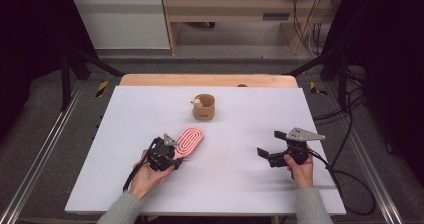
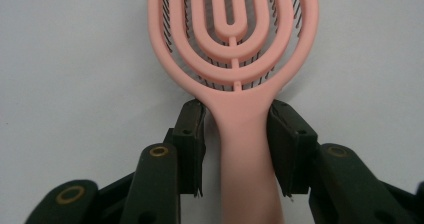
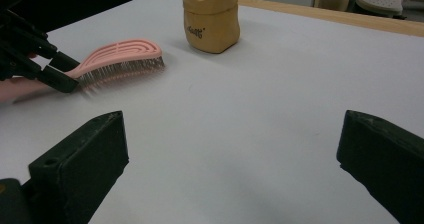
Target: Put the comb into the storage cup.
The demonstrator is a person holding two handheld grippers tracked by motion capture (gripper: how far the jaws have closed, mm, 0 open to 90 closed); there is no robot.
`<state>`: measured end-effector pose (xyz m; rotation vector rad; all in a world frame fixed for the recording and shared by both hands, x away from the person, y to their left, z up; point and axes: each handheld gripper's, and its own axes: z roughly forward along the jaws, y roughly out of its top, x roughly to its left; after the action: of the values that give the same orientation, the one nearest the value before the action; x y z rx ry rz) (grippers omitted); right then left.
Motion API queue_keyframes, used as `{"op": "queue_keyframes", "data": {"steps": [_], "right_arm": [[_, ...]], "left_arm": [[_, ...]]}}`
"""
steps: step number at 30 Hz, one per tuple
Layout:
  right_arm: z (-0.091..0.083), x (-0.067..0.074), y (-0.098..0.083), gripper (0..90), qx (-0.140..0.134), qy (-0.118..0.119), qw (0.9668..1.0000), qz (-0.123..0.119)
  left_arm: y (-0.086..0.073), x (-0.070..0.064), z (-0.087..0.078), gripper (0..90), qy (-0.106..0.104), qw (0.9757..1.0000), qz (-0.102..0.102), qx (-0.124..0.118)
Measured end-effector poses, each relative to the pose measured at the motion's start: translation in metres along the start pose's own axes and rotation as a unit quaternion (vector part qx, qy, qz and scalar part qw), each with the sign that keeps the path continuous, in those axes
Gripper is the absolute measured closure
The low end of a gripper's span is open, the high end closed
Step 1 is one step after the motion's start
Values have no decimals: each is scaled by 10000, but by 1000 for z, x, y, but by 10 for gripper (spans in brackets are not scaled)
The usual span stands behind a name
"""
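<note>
A pink vented hairbrush (image 1: pixel 190 139) lies bristles down on the white table (image 1: pixel 235 184), left of centre, with its handle toward the person. My left gripper (image 1: pixel 170 149) straddles that handle. In the left gripper view the handle of the brush (image 2: pixel 240 99) runs between the two jaws of my left gripper (image 2: pixel 237 116); one pad (image 2: pixel 282 144) sits against its side, and a thin gap shows at the other pad. My right gripper (image 1: pixel 270 143) rests at the right with jaws wide apart, and nothing lies between them in the right gripper view (image 3: pixel 235 134), where the brush (image 3: pixel 120 54) is far left.
A small tan fabric pouch (image 1: pixel 204 109) stands upright behind the brush, with a small pale figure (image 1: pixel 197 102) at its rim; the pouch (image 3: pixel 210 21) also shows in the right gripper view. Black frame rails run along both table sides. Cables trail off the right edge.
</note>
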<state>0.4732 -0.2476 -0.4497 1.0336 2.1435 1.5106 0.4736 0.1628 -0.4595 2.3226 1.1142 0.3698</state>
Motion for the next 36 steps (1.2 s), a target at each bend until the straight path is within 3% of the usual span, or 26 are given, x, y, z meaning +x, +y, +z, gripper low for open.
{"op": "queue_keyframes", "data": {"steps": [16,21,27,36], "right_arm": [[0,0,0,4,-1,2,10000,-3],[0,0,0,4,0,4,10000,1],[0,0,0,4,0,2,10000,2],[0,0,0,4,-3,5,10000,2]], "left_arm": [[1,1,2,657,-55,9999,-82,90],[1,0,2,666,-18,10000,-25,93],[0,4,2,674,-126,9998,-113,47],[0,6,-2,684,-123,9999,-71,-56]]}}
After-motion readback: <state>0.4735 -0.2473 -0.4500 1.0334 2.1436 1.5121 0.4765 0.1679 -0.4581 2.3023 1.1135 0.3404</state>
